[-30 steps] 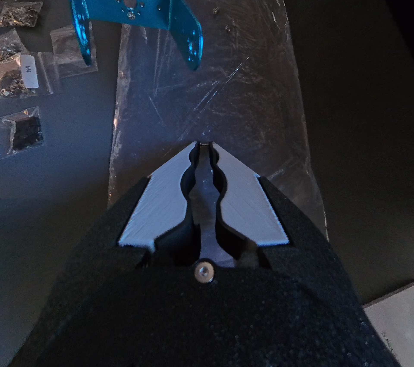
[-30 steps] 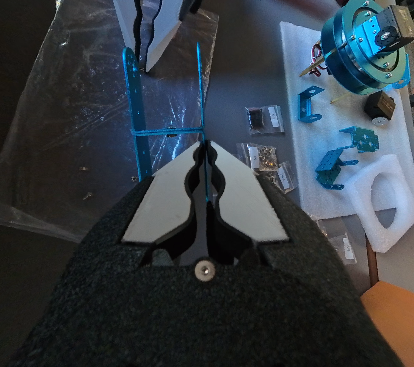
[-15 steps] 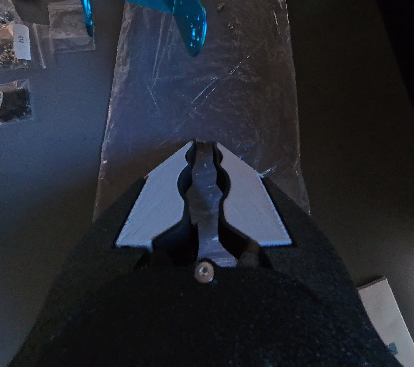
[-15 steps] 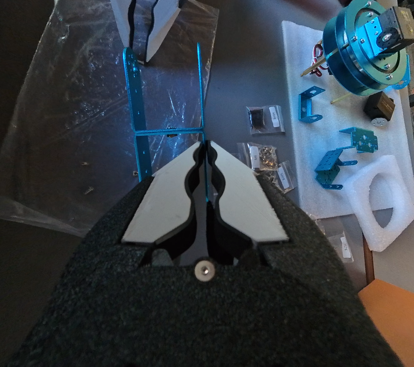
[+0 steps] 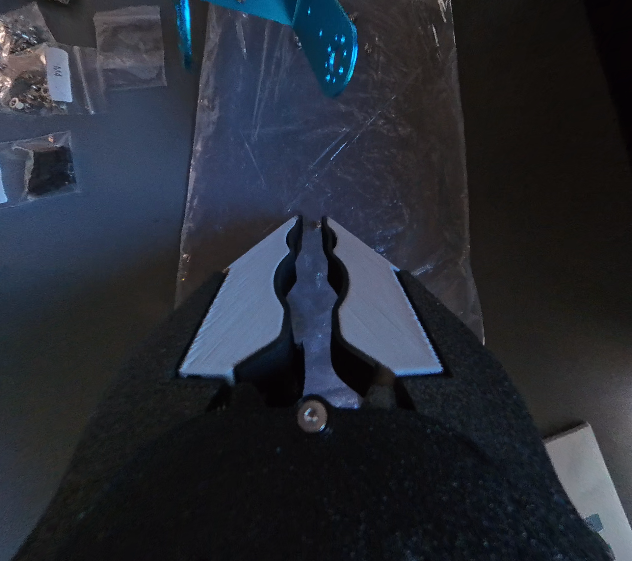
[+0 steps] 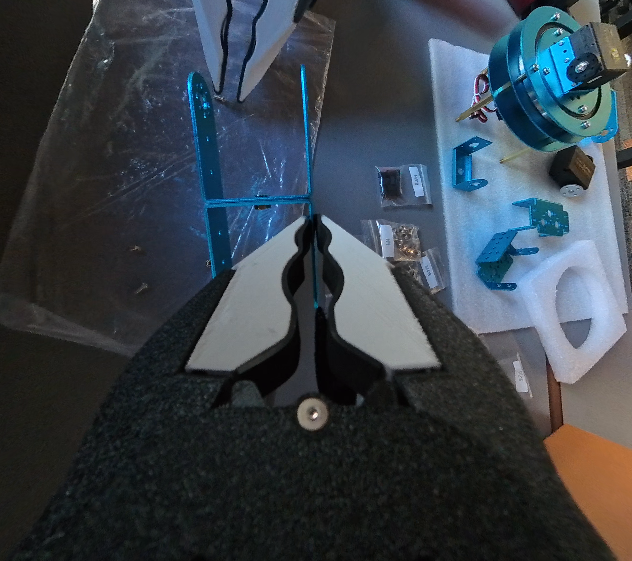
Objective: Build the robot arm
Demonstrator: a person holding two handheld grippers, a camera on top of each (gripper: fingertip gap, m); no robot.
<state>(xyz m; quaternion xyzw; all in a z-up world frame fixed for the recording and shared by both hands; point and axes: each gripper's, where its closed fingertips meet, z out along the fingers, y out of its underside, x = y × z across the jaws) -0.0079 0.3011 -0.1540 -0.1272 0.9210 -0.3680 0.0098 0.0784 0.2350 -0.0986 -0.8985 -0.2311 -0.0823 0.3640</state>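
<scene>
Blue bracket [image 6: 309, 140] pinched edge-on in the right gripper [image 6: 312, 219], raised over the plastic bag [image 6: 113, 168]. Left gripper [image 5: 312, 221] slightly parted, tips straddling a small screw [image 6: 219, 97] on the bag. Risk: slick film could let the screw skid away as the tips close.

The blue bracket [image 6: 309, 147] is shiny anodised metal. The clear plastic bag [image 5: 342, 151] is glossy and creased. The foam sheet [image 6: 455, 92] is white and matt.
</scene>
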